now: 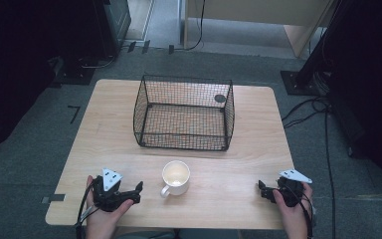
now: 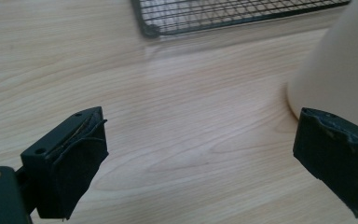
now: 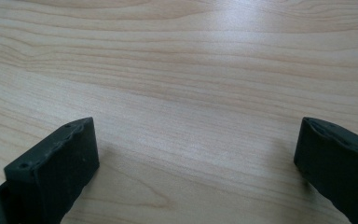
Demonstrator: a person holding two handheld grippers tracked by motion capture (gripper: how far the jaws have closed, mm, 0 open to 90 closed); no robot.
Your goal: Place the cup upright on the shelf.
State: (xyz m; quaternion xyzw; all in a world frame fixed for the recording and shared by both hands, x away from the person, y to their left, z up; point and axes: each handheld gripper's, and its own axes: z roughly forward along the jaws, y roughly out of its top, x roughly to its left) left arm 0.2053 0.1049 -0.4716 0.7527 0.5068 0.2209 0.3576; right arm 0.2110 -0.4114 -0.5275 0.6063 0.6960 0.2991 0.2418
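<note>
A cream mug (image 1: 175,177) stands upright on the wooden table (image 1: 248,164), its handle toward the near left. It looks empty. Behind it sits a black wire basket (image 1: 185,112), open at the top and empty. My left gripper (image 1: 135,191) rests on the table left of the mug, jaws wide apart; in the left gripper view the mug's wall (image 2: 342,70) rises just beyond the right jaw, and the basket's corner (image 2: 149,28) lies ahead. My right gripper (image 1: 261,189) lies near the table's right front, open over bare wood (image 3: 191,93).
A dark round spot (image 1: 220,98) shows on the tabletop through the basket's far right corner. Cables (image 1: 308,112) run over the grey floor to the right of the table. A black stand base (image 1: 298,82) sits at the back right.
</note>
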